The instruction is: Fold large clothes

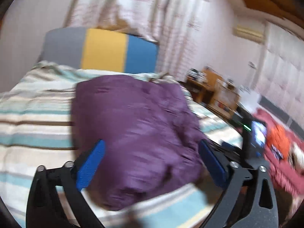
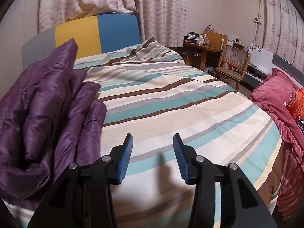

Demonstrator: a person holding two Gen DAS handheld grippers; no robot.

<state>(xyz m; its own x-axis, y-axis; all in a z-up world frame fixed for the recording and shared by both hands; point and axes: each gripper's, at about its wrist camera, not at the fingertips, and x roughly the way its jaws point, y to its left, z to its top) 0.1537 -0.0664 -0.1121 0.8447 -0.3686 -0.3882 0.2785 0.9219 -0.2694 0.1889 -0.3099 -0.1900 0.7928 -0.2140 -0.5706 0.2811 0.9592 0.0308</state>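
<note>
A purple quilted jacket (image 1: pixel 136 125) lies folded in a bundle on the striped bedspread (image 1: pixel 34 117). The left wrist view is blurred. There my left gripper (image 1: pixel 151 142) stands wide open just above the bundle's near part, its blue pads on either side of the cloth and not pressing it. In the right wrist view the same jacket (image 2: pixel 43 106) is heaped at the left, on the bedspread (image 2: pixel 171 98). My right gripper (image 2: pixel 152 135) hovers open over bare striped cloth to the right of the jacket, with nothing between its fingers.
A grey, yellow and blue headboard (image 2: pixel 96 32) stands at the far end before curtains. A red blanket (image 2: pixel 273 98) with an orange garment (image 2: pixel 299 102) lies off the bed's right edge. A wooden chair (image 2: pixel 233 64) and a desk (image 2: pixel 201 47) stand at the back right.
</note>
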